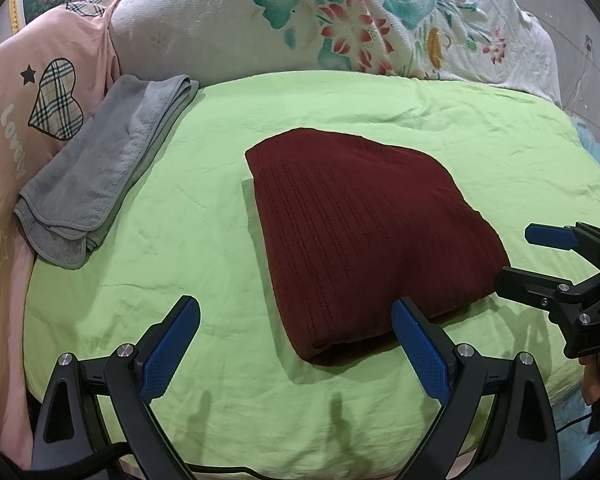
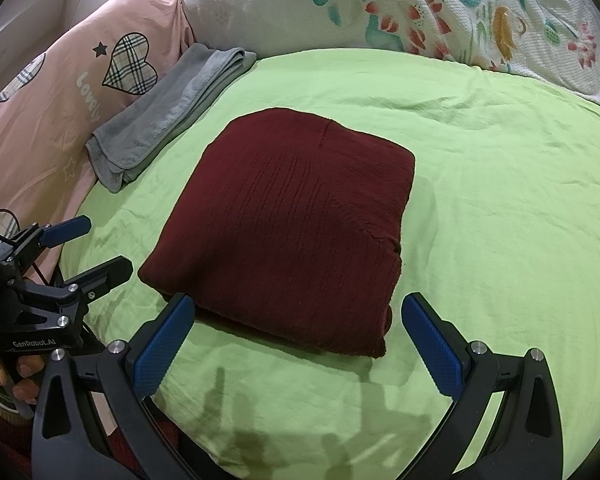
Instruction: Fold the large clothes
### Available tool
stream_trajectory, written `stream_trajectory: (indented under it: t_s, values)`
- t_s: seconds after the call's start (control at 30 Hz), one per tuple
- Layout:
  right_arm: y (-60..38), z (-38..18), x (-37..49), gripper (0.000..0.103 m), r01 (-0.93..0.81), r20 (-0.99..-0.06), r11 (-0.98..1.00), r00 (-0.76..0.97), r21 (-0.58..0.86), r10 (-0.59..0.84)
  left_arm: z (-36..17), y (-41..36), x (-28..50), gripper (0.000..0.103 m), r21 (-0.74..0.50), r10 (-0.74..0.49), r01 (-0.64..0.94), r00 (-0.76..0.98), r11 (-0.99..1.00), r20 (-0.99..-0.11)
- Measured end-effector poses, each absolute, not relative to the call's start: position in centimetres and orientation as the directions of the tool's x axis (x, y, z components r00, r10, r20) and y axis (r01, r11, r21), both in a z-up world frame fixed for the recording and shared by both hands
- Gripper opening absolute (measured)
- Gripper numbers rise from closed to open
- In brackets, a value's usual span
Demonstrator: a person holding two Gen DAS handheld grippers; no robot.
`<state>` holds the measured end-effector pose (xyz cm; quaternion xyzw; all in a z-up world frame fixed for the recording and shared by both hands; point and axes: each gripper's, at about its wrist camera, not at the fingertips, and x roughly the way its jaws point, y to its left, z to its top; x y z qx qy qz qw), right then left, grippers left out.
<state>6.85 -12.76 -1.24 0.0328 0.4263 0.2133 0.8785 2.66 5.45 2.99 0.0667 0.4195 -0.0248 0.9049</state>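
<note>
Left wrist view: the sweater (image 1: 364, 240), dark red and ribbed, lies folded into a thick packet in the middle of the green sheet (image 1: 220, 280). The left gripper (image 1: 296, 344) hangs above the near edge, jaws spread wide, nothing in them; its right finger sits just at the packet's near corner. The right gripper (image 1: 520, 256) comes in from the side, jaws apart too, tips beside the packet's right corner. A grey towel (image 1: 96, 176) lies folded well off to the left, against the pink quilt (image 1: 40, 92).

Right wrist view: same packet, sweater (image 2: 292, 220) squared off, layers stacked, and a small pucker shows on its right edge. The right gripper (image 2: 296, 344) straddles the near edge, jaws wide and empty. The left gripper (image 2: 88, 248) waits at the left corner, also parted.

The danger, as I judge it: a finger catches only the top layer and peels the fold open. A lift from one corner alone could let the heavy knit sag and slump apart. A drag across the sheet might bunch it.
</note>
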Motion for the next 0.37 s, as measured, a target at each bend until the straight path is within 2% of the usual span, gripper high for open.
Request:
stream_trajectory:
  t_s: [0.37]
  values:
    - [-12.59, -1.21, 6.82, 0.103, -0.347, -0.735, 0.906, 0.545, 0.240, 0.404, 2.94, 5.52, 2.85, 0.097, 0.099, 0.011, 0.099, 0.647, 0.990, -0.762]
